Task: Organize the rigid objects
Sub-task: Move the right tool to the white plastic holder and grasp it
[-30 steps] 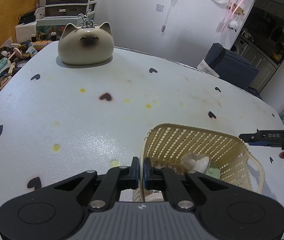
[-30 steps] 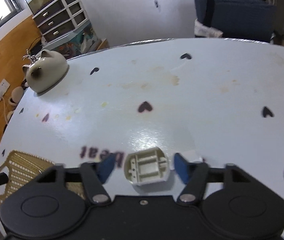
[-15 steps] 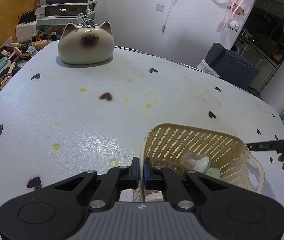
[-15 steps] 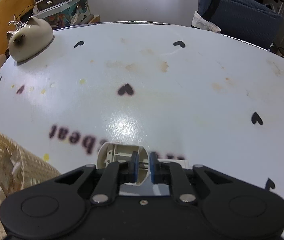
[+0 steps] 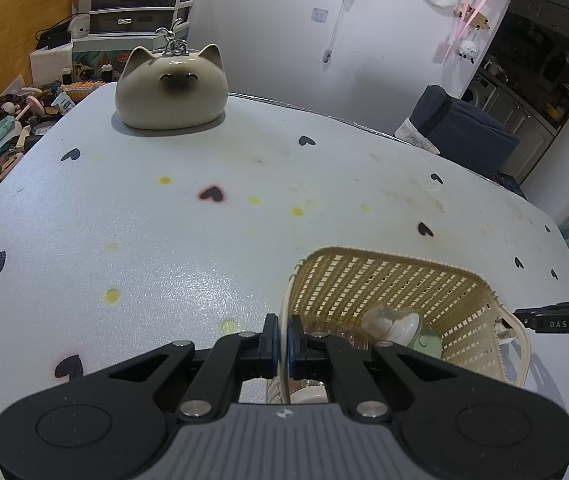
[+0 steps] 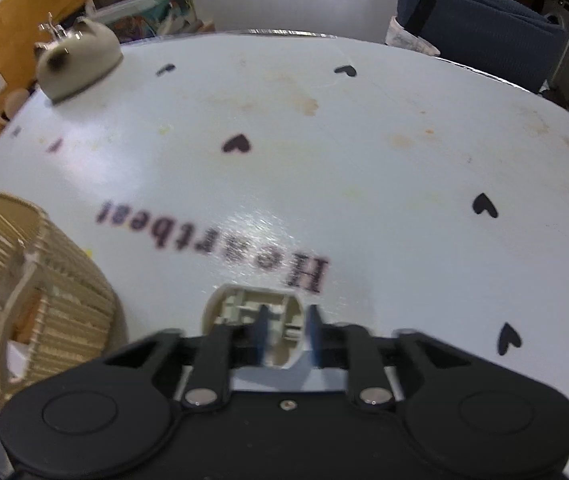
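two fisheye views over a pale bench (image 5: 164,220) printed with small black hearts.

the left hand-held gripper (image 5: 280,344) is fully closed, its blue pads pinching the near rim of a cream basket (image 5: 384,280) that sits toward the near right part of the bench. the basket already holds a few pale items, too jumbled to name.

the right hand-held gripper (image 6: 286,334) points steeply down at a small off-white plastic shell (image 6: 256,308) lying open side up near the near edge. its jaws are opening, standing partly apart; the shell's right end sits between them, one pad inside the hollow and one outside the wall. whether the pads press on it cannot be told through the blur.

the key relation: the basket (image 6: 44,292) lies just left of the shell, so the right hand is the nearer one. the shell's long axis runs left to right across the jaws.

only the right view shows the shell. only the left view shows the basket's contents and the right tool's tip by its far rim. a cat-shaped ornament (image 5: 172,92) sits at the far left edge.
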Tool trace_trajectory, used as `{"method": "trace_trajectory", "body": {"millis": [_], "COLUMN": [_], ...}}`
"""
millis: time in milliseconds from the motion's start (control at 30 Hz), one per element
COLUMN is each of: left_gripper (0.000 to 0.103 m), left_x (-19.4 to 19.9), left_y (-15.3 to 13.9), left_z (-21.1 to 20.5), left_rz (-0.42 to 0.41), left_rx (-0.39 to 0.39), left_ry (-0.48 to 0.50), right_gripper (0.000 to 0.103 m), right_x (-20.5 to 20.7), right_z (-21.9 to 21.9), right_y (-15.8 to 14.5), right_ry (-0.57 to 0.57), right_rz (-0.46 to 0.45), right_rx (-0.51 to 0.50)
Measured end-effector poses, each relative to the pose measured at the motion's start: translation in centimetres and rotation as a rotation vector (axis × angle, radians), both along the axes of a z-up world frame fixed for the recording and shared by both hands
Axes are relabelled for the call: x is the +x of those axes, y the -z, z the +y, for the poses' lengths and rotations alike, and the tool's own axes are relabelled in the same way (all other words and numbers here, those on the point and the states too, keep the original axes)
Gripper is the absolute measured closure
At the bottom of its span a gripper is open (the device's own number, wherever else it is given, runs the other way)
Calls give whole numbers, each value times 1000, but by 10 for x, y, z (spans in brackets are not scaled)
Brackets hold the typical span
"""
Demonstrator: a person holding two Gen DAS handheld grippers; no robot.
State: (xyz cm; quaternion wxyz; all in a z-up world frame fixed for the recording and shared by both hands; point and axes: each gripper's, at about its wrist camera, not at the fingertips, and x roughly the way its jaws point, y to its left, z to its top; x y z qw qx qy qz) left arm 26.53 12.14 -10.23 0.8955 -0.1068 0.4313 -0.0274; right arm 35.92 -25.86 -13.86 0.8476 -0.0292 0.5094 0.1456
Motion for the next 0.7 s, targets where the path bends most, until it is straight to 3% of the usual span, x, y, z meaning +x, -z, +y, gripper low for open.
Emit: {"method": "trace_trajectory", "body": {"millis": [33, 333, 533, 700], "left_gripper": [99, 99, 99, 99], "left_x": [0, 0, 1, 1], "left_y": [0, 0, -1, -1], "left_z": [0, 0, 1, 1], "left_rz": [0, -1, -1, -2], "left_rx": [0, -1, 0, -1], "left_ry": [0, 0, 0, 0], "right_gripper": [53, 30, 30, 37], "right_x": [-1, -2, -5, -8], "right_z": [1, 32, 43, 37], "right_y": [-1, 7, 16, 18], "right_ry": [-5, -85, -108, -81], "right_rz": [-6, -20, -42, -63], "right_rx": [9, -58, -148, -116]}}
